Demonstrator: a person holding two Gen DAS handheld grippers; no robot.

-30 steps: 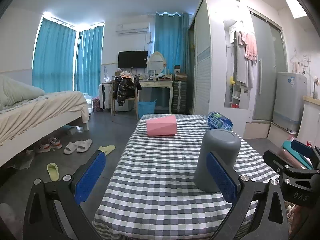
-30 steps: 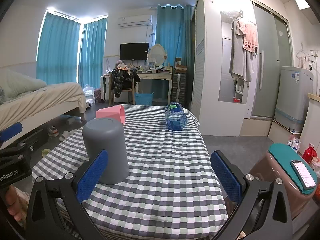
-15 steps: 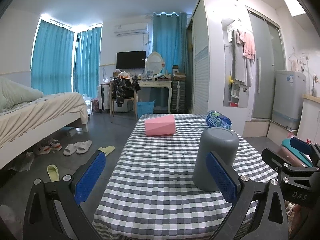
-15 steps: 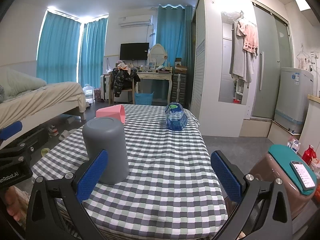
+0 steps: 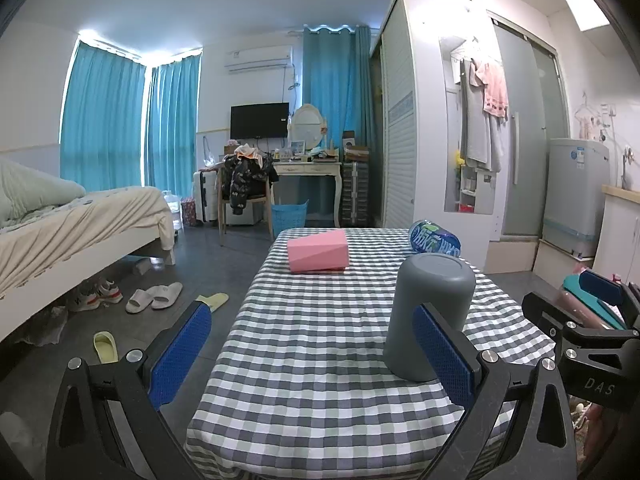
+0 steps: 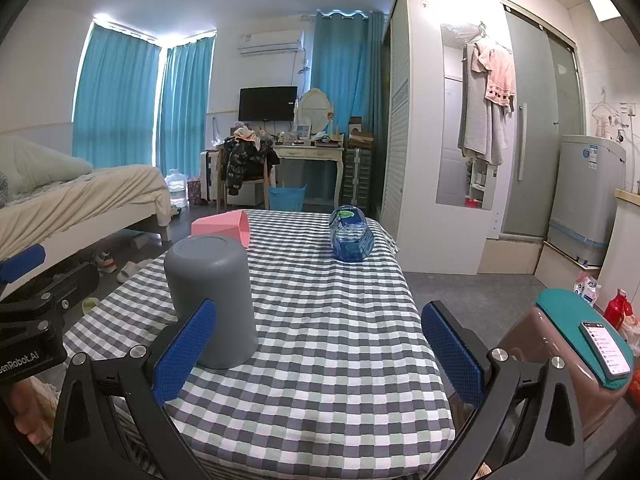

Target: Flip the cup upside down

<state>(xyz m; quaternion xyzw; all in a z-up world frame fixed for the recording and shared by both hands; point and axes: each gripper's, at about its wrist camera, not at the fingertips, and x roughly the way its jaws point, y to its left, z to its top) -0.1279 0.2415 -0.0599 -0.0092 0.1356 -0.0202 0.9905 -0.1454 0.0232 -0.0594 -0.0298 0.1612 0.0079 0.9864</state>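
A grey cup [image 5: 430,312] stands upside down, closed base up, on the checked tablecloth [image 5: 320,340]; it also shows in the right wrist view [image 6: 212,292]. My left gripper [image 5: 312,352] is open and empty near the table's front edge, the cup just beyond its right finger [image 5: 442,354]. My right gripper [image 6: 318,352] is open and empty, the cup just beyond its left finger [image 6: 186,350]. Neither gripper touches the cup.
A pink box [image 5: 318,255] lies on its side at the far middle of the table. A blue water bottle [image 6: 351,234] lies at the far right. A brown bin with a phone on its teal lid [image 6: 580,340] stands right of the table. Slippers [image 5: 154,298] and a bed [image 5: 72,220] are to the left.
Both grippers have shifted very slightly; the cup stays where it stood, upside down.
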